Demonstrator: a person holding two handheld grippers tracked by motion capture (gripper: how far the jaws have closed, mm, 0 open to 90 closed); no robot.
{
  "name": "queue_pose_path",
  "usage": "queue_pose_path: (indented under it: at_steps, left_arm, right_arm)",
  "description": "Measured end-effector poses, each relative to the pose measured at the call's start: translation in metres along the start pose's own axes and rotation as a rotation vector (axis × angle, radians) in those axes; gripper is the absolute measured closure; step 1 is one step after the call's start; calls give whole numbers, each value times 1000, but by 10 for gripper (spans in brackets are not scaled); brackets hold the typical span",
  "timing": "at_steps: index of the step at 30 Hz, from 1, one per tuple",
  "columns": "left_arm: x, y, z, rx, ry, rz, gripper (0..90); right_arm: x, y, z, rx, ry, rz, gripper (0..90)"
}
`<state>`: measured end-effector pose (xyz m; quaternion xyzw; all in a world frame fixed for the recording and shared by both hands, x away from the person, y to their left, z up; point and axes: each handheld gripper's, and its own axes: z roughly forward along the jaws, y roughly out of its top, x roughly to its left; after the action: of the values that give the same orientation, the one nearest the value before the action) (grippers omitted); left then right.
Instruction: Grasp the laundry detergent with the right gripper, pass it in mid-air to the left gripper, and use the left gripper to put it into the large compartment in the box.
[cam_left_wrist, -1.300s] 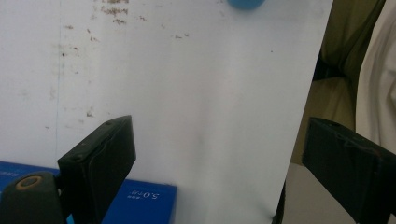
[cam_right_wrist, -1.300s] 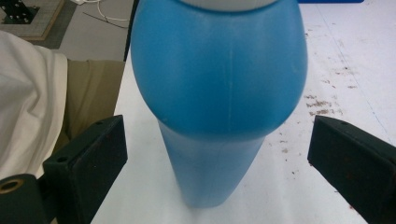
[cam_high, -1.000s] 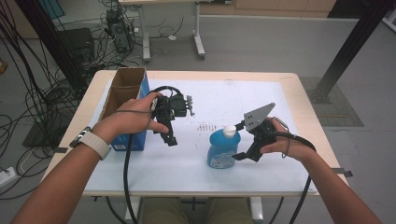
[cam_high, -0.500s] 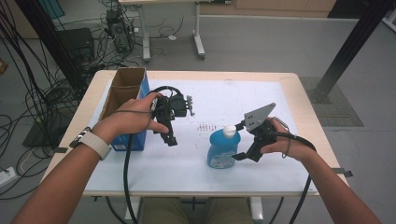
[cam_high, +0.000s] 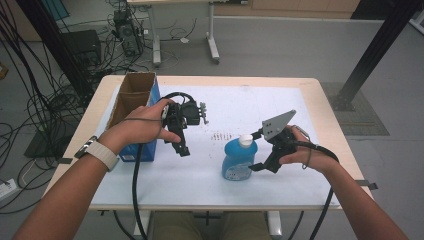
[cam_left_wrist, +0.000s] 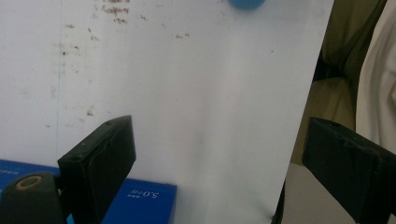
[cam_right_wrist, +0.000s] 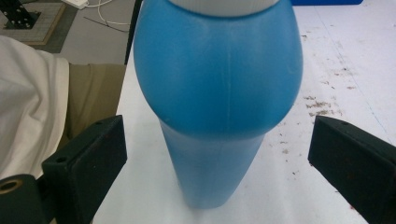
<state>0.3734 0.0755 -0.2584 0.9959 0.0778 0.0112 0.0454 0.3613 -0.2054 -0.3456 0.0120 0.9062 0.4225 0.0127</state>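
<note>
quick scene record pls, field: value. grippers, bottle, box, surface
left gripper: open, above the mat beside the box, holding nothing
right gripper: open, jaws either side of the bottle, gaps on both sides
bottle: blue, white cap, upright on the mat
box: open cardboard box with blue side, at table's left
surface: white mat with brownish specks on a wooden table

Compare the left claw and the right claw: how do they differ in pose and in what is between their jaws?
The left claw hangs over bare white table, nothing between its jaws; the right claw has the blue bottle between its jaws, not touching. The left is beside the cardboard box. Both are open.
</note>
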Motion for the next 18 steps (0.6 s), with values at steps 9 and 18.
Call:
queue_pose_path:
  at_steps: [9,18]
  left_arm:
    - [1,-1,0,-5,2,-3,103]
    - [1,-1,0,-4,1,-1,103]
  right_arm:
    - [0,0,0,0,-2,1,45]
    - [0,0,0,1,-2,-1,46]
